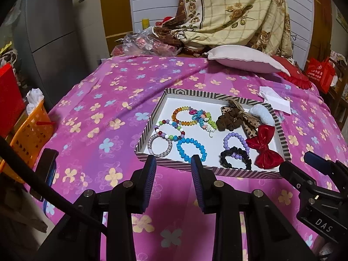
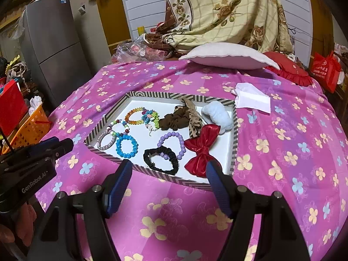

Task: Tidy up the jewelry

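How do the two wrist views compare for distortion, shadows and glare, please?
Left wrist view: strong fisheye bending, dark vignette at the corners; the left claw casts a dark shadow on the pink cloth, and the red bow shows small highlights. Right wrist view: the same barrel bend curves the striped tray; the bow's sheen is brighter, and focus is sharp mid-frame, softer at the edges.

The right gripper (image 1: pixel 315 163), seen at the right edge of the left wrist view, carries the white letters "DAS" on its black body. The left gripper (image 2: pixel 63 146), seen at the left edge of the right wrist view, carries the white wording "GenRobot.AI" on its black body. A red bag (image 2: pixel 326 69) beyond the far right corner of the bed bears a round white emblem and lines of white print, too small to read.
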### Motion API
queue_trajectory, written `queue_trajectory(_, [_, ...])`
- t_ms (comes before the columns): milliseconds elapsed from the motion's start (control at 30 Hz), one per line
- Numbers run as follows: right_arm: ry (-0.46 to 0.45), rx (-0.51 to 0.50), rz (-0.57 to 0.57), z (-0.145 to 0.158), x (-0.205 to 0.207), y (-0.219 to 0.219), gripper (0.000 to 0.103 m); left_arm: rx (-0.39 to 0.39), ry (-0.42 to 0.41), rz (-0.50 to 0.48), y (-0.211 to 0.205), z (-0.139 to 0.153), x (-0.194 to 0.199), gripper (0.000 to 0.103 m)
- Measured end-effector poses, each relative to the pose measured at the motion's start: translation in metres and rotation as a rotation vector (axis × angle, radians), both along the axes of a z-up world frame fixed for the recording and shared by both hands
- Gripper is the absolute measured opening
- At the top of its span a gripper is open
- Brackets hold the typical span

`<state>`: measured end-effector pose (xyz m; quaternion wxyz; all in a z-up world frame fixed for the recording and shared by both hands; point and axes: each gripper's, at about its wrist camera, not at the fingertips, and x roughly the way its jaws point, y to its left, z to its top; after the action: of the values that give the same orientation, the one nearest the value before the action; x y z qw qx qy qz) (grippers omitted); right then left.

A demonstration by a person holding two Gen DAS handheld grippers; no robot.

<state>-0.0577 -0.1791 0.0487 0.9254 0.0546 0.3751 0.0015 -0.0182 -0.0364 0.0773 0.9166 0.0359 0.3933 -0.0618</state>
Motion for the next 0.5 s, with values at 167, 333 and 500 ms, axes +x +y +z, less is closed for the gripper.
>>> queue_trajectory(167, [0.000,0.002,-0.001,-0.0001,-0.0003,0.0006,0.074,0.000,0.000,0.000,0.0008,-0.0003,-0.0002,0.050])
queue_trajectory(333, [0.001,0.001,0.001,-0.0005,-0.0009,0.0014,0.074,0.000,0.002,0.001,0.0014,-0.0007,-0.0007,0.050])
queue_trajectory(500, [0.009,0.006,0.005,-0.0037,0.0008,0.0033,0.074,0.002,0.009,0.000,0.0007,-0.0028,-0.0002,0.050])
